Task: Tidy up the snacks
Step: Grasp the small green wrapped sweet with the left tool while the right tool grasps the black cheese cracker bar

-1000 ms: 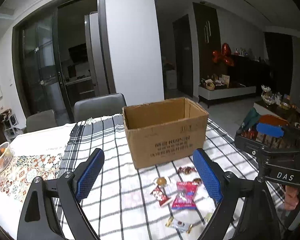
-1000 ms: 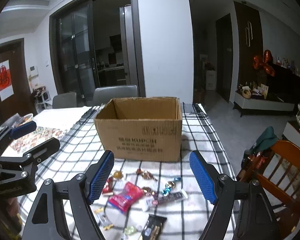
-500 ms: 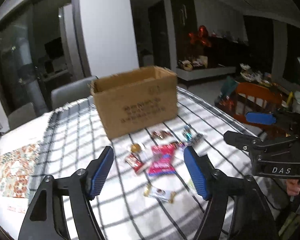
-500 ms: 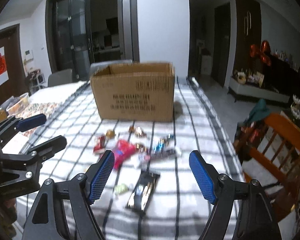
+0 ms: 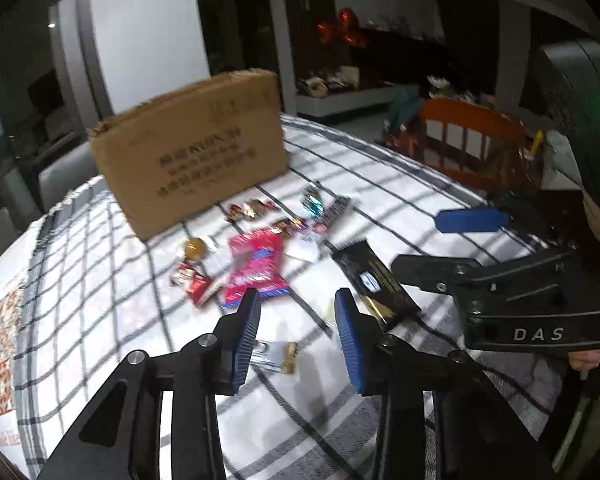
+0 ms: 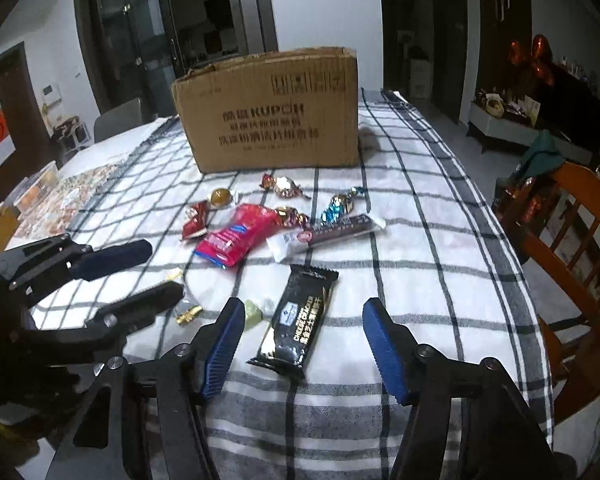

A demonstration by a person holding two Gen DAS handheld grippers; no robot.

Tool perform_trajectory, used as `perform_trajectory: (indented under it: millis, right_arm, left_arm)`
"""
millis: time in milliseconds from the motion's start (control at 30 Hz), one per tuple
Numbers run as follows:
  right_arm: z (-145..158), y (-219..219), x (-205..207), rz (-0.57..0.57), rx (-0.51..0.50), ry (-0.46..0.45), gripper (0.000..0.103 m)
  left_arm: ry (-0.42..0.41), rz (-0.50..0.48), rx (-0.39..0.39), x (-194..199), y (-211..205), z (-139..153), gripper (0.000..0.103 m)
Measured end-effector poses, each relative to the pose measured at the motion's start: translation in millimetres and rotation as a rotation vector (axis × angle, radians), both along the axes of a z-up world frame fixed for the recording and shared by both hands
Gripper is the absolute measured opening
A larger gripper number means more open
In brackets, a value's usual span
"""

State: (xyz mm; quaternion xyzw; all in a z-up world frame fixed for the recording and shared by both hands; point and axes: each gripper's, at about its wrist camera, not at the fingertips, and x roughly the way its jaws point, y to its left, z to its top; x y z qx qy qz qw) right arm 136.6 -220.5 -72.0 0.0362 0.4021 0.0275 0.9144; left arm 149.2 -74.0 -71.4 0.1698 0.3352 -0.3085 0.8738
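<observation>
An open cardboard box [image 6: 272, 116] stands on the checked tablecloth [image 6: 428, 240]; it also shows in the left wrist view [image 5: 192, 152]. Several snacks lie in front of it: a red packet [image 6: 236, 236], a long wafer bar [image 6: 328, 232], wrapped candies [image 6: 286, 188] and a black bar [image 6: 300, 320]. My right gripper [image 6: 304, 340] is open, low over the black bar. My left gripper [image 5: 296, 328] is open but narrower, above a small gold-ended candy [image 5: 276, 354], with the red packet [image 5: 256, 268] just beyond. It also shows in the right wrist view [image 6: 128, 276].
An orange wooden chair [image 6: 572, 240] stands at the table's right edge. A patterned mat [image 6: 60, 200] and a small basket [image 6: 36, 188] lie at the far left. Grey chairs [image 6: 118, 120] stand behind the table.
Both grippers have dropped lower and moved closer to the snacks. The left gripper's fingers have narrowed. The right gripper now sits over the black bar.
</observation>
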Motion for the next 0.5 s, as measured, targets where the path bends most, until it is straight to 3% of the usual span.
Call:
perform_trajectory:
  millis: [200,500]
  right_arm:
    - [-15.1,-1.2,8.5,0.001,0.036,0.063,0.057]
    - [-29.9,2.3,21.3,0.018,0.055,0.116,0.053]
  left_arm:
    - [0.113,-0.049,-0.006,9.6,-5.4,-20.7,0.031]
    - [0.171,-0.073,0.001,20.6,-16.2,-37.9,0.031]
